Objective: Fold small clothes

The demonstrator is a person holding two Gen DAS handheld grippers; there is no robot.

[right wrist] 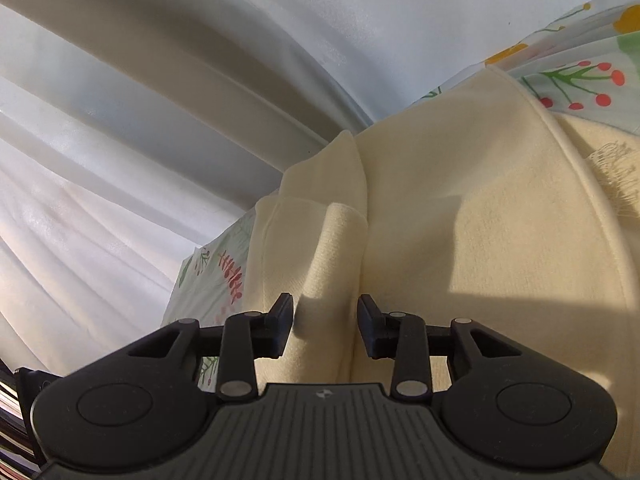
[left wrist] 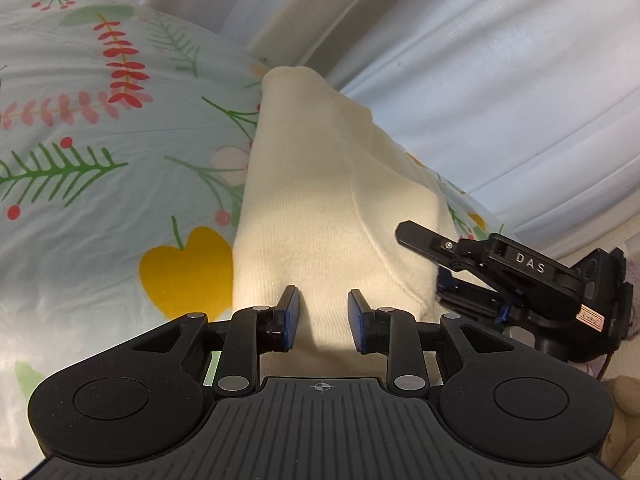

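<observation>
A cream knit garment [left wrist: 320,208] lies on a floral bedsheet [left wrist: 100,152], folded into a long narrow strip that runs away from me. My left gripper [left wrist: 323,304] is open, its blue-padded fingers [left wrist: 289,312] straddling the garment's near end. In the left wrist view the right gripper [left wrist: 416,240] reaches in from the right over the garment's right edge. In the right wrist view my right gripper [right wrist: 325,312] is open above the cream garment [right wrist: 460,220], its jaws either side of a raised fold [right wrist: 332,248].
White curtains [left wrist: 500,80] hang behind the bed's far edge and also show in the right wrist view [right wrist: 140,100]. The floral sheet [right wrist: 572,76] shows at the right and lower left. A beige object [left wrist: 624,400] sits at the far right.
</observation>
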